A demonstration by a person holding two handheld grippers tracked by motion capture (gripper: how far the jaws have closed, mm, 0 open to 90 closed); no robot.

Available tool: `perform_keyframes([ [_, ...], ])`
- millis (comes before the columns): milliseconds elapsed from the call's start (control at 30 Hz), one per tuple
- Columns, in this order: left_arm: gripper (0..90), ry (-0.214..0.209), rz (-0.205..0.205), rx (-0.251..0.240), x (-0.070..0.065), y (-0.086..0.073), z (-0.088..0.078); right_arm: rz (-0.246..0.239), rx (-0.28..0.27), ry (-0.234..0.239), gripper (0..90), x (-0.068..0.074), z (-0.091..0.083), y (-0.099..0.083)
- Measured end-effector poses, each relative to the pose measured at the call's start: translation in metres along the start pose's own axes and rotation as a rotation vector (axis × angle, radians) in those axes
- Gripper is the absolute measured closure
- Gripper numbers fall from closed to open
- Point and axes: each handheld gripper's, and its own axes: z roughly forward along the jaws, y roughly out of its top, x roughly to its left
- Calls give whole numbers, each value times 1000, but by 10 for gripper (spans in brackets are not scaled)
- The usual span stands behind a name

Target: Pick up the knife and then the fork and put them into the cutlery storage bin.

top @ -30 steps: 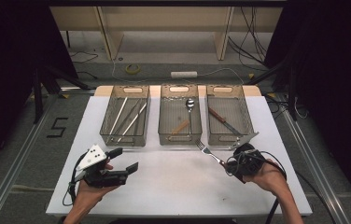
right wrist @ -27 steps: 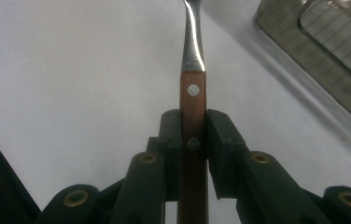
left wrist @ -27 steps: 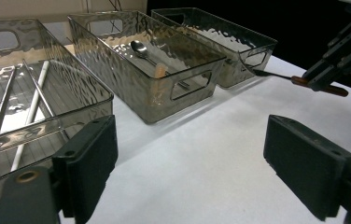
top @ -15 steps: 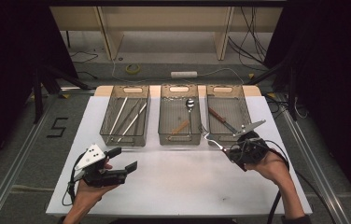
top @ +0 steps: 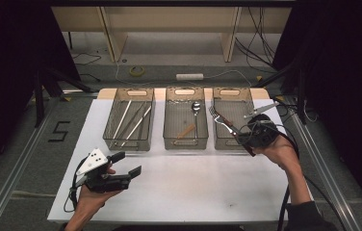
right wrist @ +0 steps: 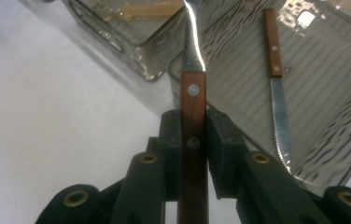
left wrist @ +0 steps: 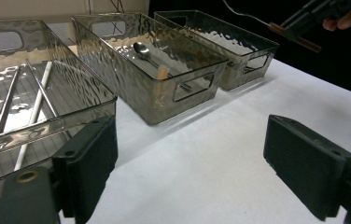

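Work in hand: sorting cutlery into three clear ribbed plastic bins in a row at upper centre of the high view.
Held item: wood-handled steel fork point(top: 223, 122), pinched by its brown riveted handle point(right wrist: 193, 116) between the jaws of the right gripper point(top: 240, 136); tines up and to the left, over the near left part of the right-hand clear bin point(top: 233, 142), centre right of the high view.
Right jaws: pressed together on the fork handle, pads tight on both sides.
Left gripper point(top: 123, 164): lower left of the high view, over the white tabletop point(top: 193, 183); jaws spread wide, nothing between them.
Done, judging by layout: pale and metal chopsticks point(top: 132, 120) in the left clear bin point(top: 122, 143); steel spoon with wooden handle point(top: 194, 115) in the middle clear bin point(top: 185, 143); wood-handled serrated knife point(right wrist: 276, 79) already on the ribbed floor of the right-hand bin.
Left to do, likely: lowering and letting go of the fork; nothing else loose on the tabletop.
In the way: near wall of the right-hand bin below the fork; knife lying inside, to the right of the fork in the right gripper view.
Surroundings: dark floor with a painted numeral at left, cables and wooden frame at top.
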Motion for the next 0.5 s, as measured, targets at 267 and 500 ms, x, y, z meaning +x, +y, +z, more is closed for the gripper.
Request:
perform_keyframes([
  [267,171,1,-1,0,0,0,0,2,21,-6,774,-11,9,16],
  [500,171,1,-4,-5,0,0,0,38,23,-17,774,-25,15,30],
])
